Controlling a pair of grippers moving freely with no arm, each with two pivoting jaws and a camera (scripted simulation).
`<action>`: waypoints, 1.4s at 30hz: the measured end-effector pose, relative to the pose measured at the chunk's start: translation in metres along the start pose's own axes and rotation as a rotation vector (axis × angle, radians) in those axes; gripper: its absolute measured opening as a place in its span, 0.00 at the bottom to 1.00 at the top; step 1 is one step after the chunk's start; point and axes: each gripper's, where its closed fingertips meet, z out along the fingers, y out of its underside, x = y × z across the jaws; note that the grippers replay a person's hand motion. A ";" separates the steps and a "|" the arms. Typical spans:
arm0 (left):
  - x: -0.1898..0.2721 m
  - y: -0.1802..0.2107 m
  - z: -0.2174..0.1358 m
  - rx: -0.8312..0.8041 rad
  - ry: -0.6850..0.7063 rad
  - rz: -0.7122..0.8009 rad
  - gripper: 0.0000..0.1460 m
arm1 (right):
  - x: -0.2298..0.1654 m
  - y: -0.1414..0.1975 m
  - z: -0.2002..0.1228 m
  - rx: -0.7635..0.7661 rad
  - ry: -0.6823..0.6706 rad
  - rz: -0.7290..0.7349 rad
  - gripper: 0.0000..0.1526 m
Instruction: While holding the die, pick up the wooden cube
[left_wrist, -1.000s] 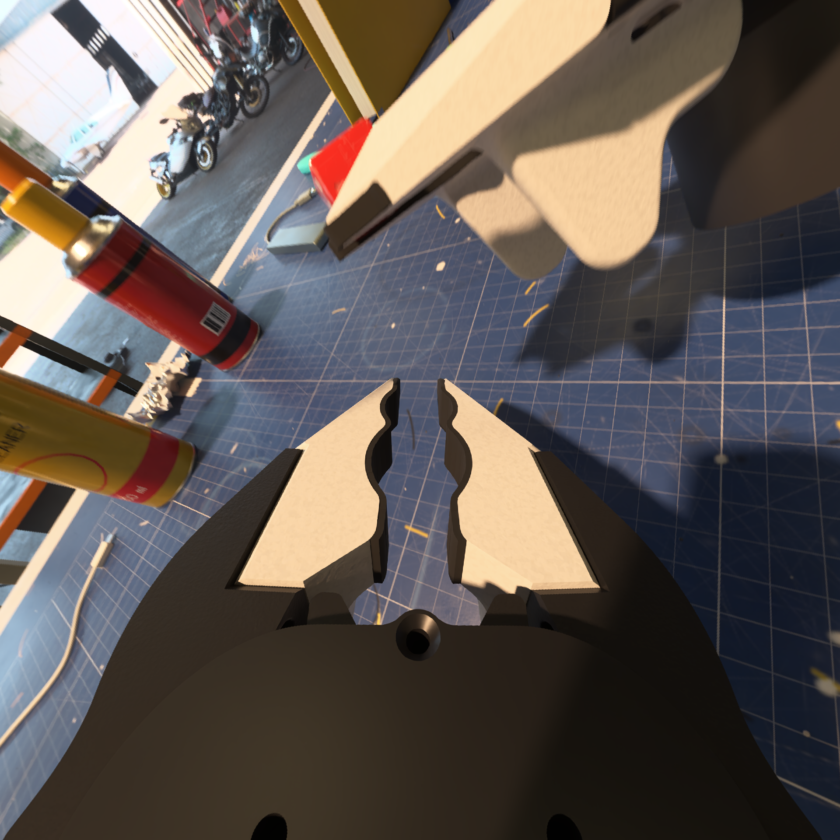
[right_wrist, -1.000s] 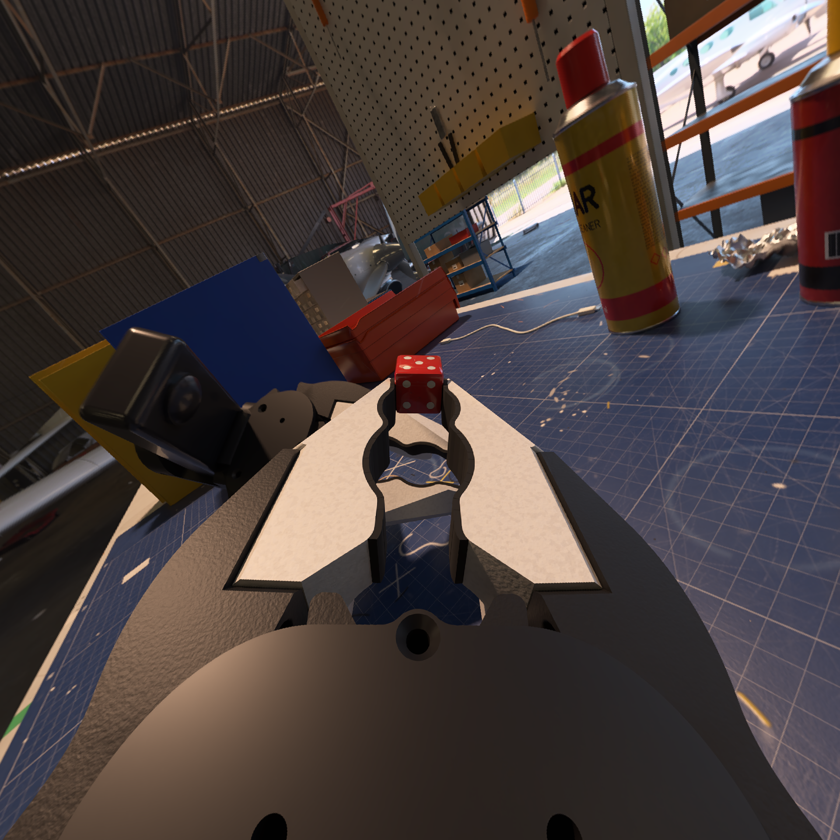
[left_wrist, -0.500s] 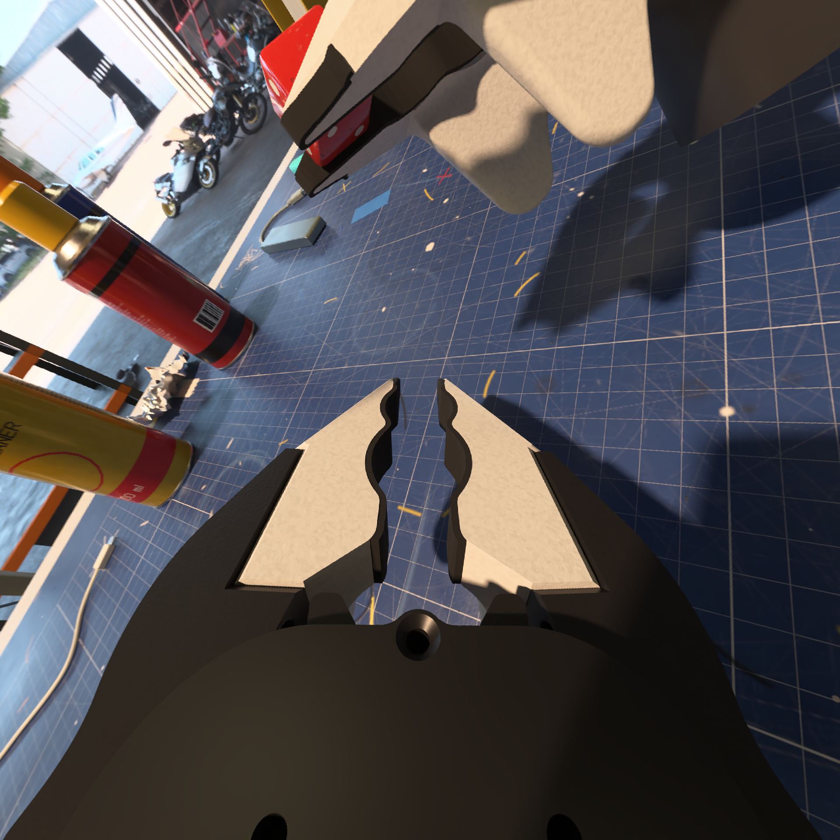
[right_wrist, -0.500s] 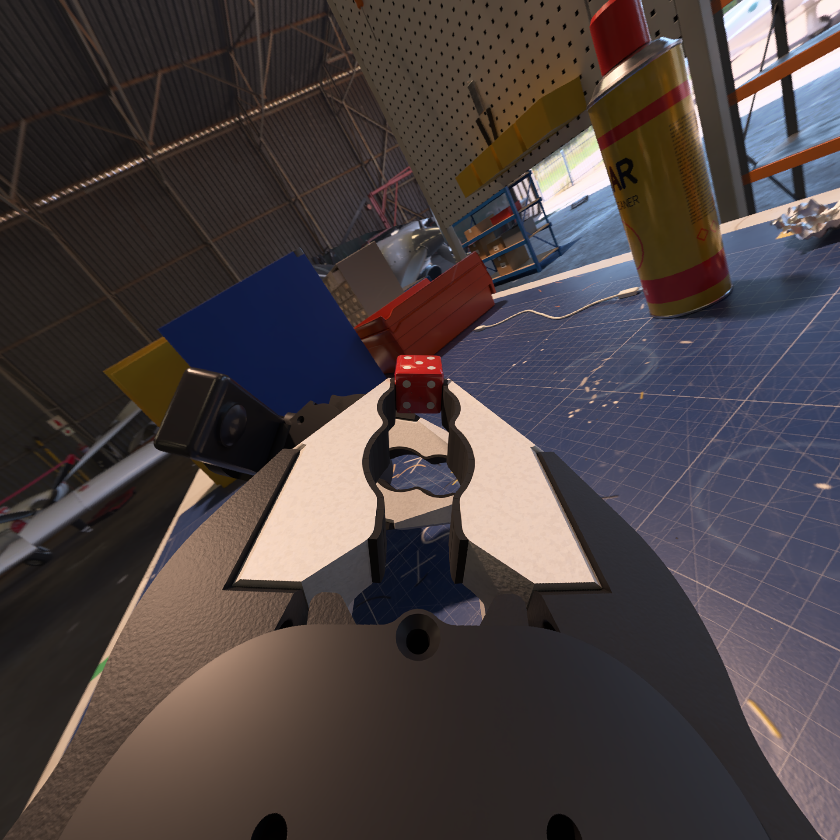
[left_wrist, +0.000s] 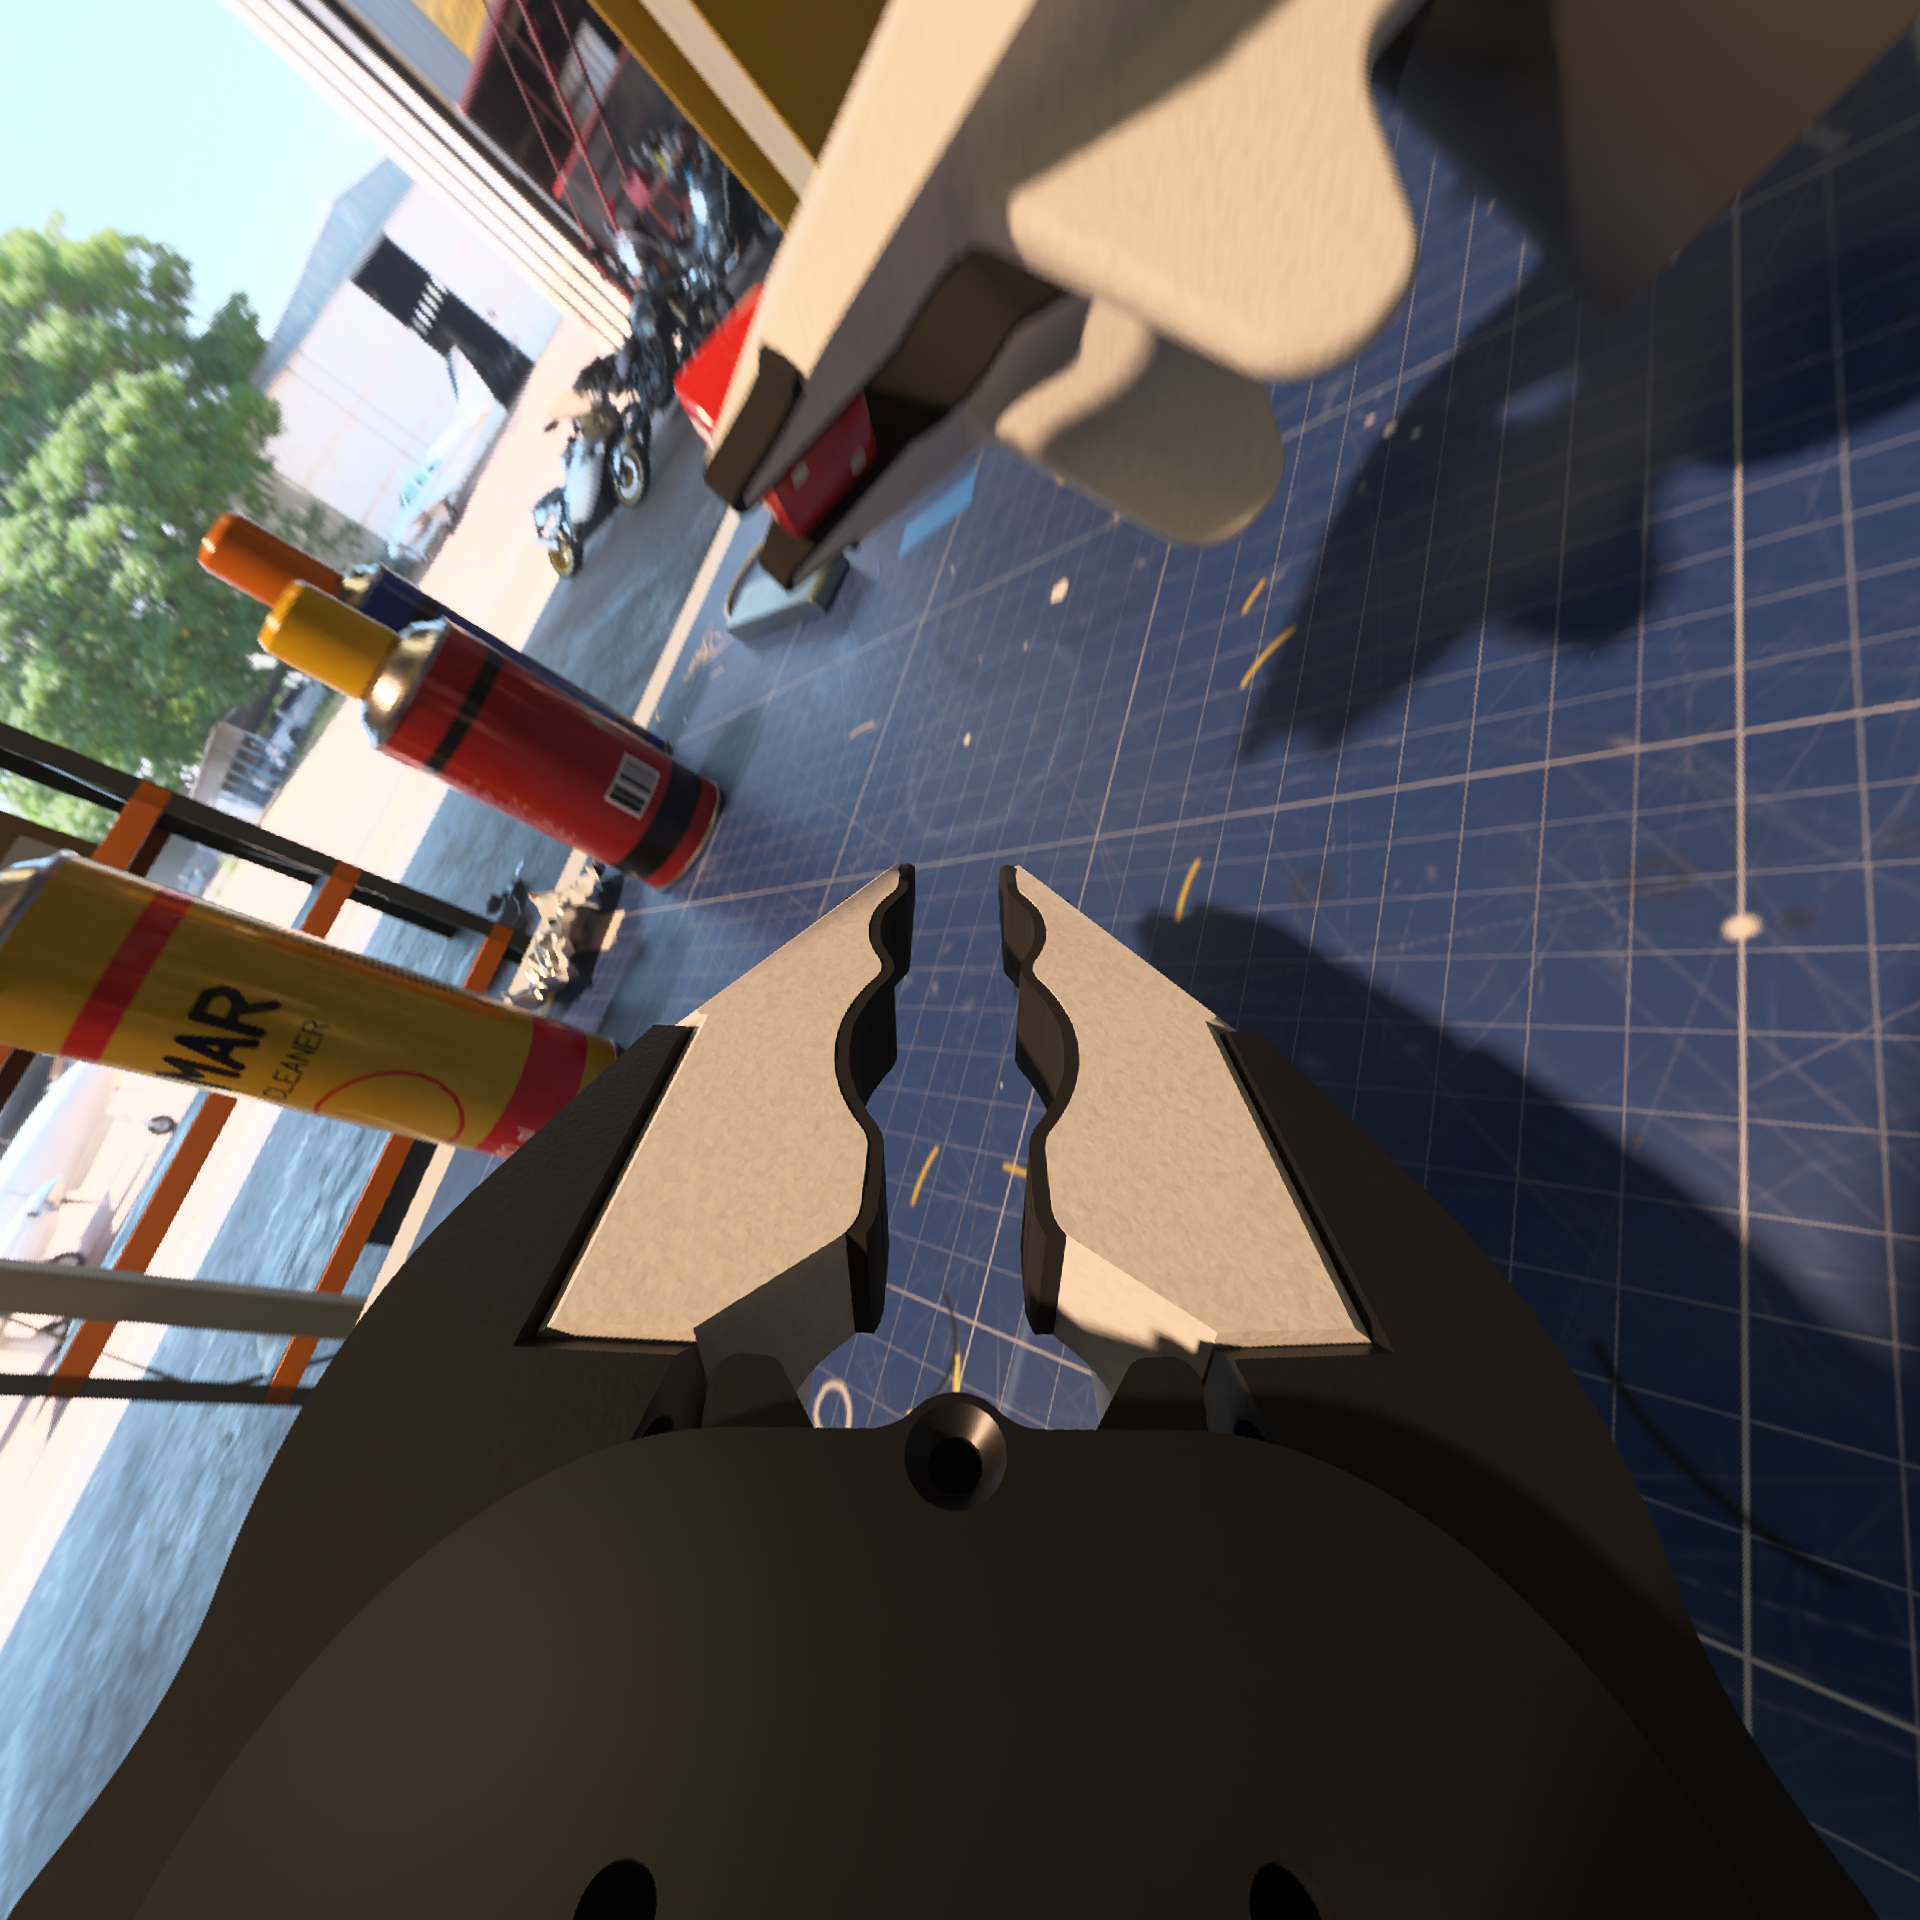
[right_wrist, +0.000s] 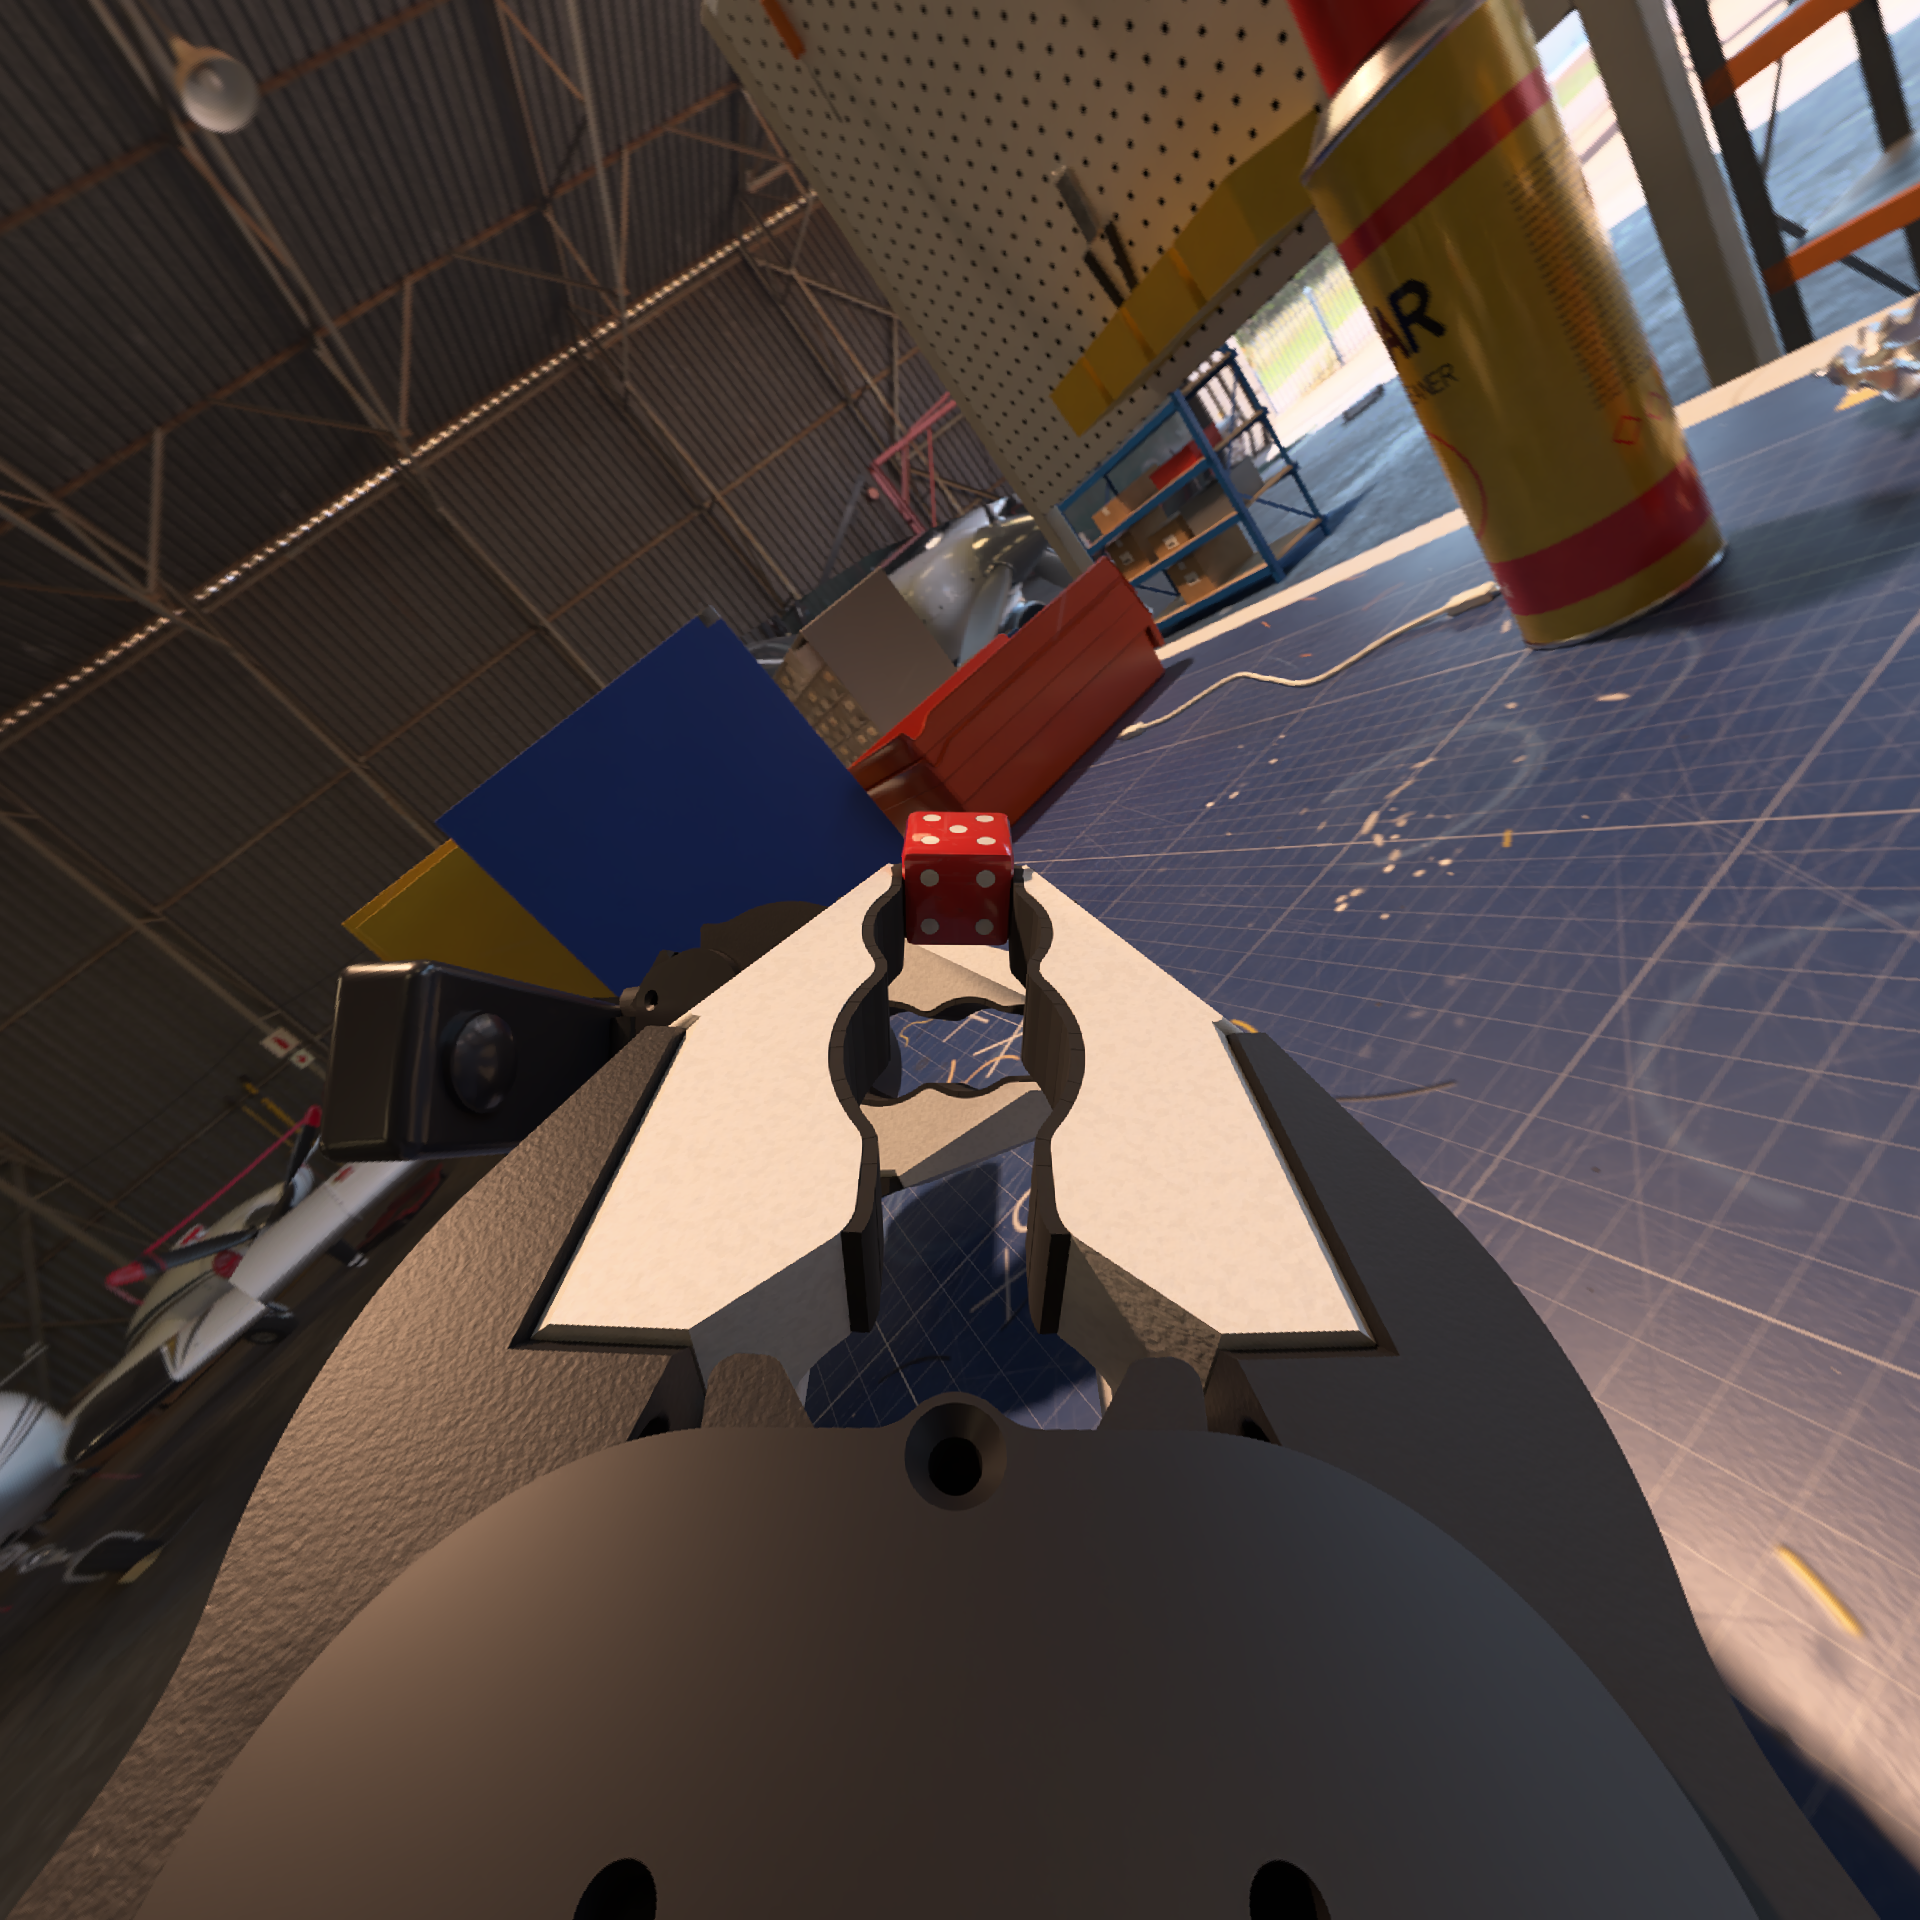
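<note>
My right gripper (right_wrist: 958, 883) is shut on a red die with white pips (right_wrist: 956, 878), pinched at the fingertips and held above the blue cutting mat (right_wrist: 1558, 1039). In the left wrist view the right gripper (left_wrist: 774, 468) hangs overhead at the top, and the die (left_wrist: 826, 473) shows between its fingertips. My left gripper (left_wrist: 956, 883) is empty over the mat (left_wrist: 1455, 935), its jaws a narrow gap apart. Its black camera housing (right_wrist: 447, 1060) shows below and left of the right gripper. No wooden cube shows in either view.
A yellow spray can (left_wrist: 291, 1029) and a red spray can (left_wrist: 540, 748) stand at the mat's edge, with crumpled foil (left_wrist: 561, 935) between them. A grey adapter with a cable (left_wrist: 790, 608) lies farther along. A red bin (right_wrist: 1018, 696), blue and yellow boards (right_wrist: 665, 790) and a white cable (right_wrist: 1299, 675) lie beyond.
The right gripper has tilted further upward with the die still gripped. In the left wrist view it has shifted and the die now shows at its tips. The left jaw gap is unchanged.
</note>
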 end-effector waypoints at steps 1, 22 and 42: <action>0.001 0.005 0.001 -0.029 0.004 0.006 0.11 | 0.002 -0.001 -0.002 -0.004 0.016 0.002 0.12; 0.019 -0.002 -0.008 0.102 0.227 -0.222 0.11 | -0.045 -0.011 -0.008 -0.090 0.015 -0.440 0.12; 0.044 -0.059 -0.053 0.485 0.539 -0.317 0.11 | -0.084 0.028 -0.012 -0.217 -0.190 -0.637 0.12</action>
